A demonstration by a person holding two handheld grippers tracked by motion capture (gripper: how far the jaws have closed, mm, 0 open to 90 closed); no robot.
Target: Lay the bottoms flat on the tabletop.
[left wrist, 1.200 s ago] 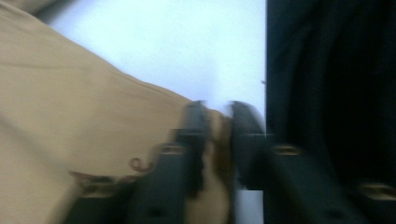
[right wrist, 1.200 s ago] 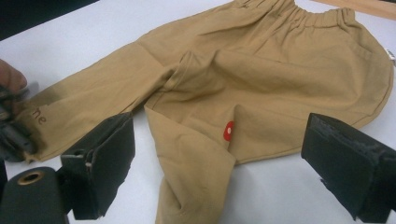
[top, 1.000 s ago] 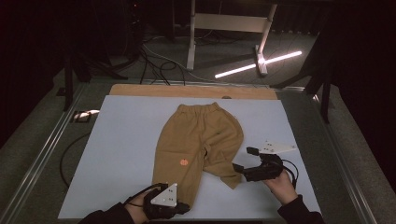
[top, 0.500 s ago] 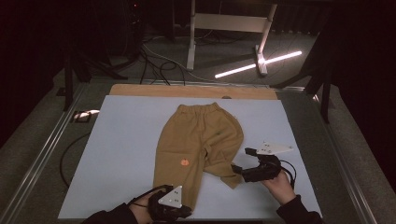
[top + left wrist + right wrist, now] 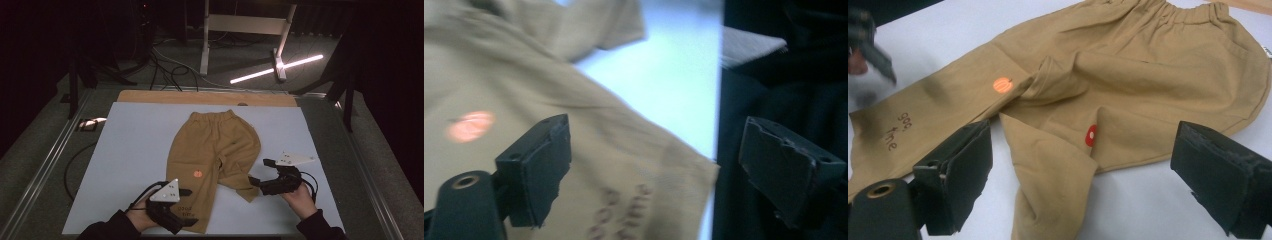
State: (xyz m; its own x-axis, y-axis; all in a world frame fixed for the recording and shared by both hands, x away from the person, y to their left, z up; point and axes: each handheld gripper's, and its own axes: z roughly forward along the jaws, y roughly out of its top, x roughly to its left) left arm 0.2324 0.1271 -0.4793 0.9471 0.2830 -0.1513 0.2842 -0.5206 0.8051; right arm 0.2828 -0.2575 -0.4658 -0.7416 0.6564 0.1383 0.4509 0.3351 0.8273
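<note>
Tan trousers (image 5: 549,120) lay across a pale table (image 5: 674,75). The left gripper (image 5: 654,170) hovered over their hem, jaws wide apart; an orange patch (image 5: 470,126) sat beyond one jaw.

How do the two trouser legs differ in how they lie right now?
The longer leg lies flat and straight, reaching the mat's near edge by the left gripper; the shorter leg is creased and folded, ending farther back by the right gripper. The longer leg carries an orange pumpkin patch and lettering; the shorter leg shows a red mark. Both are tan.
</note>
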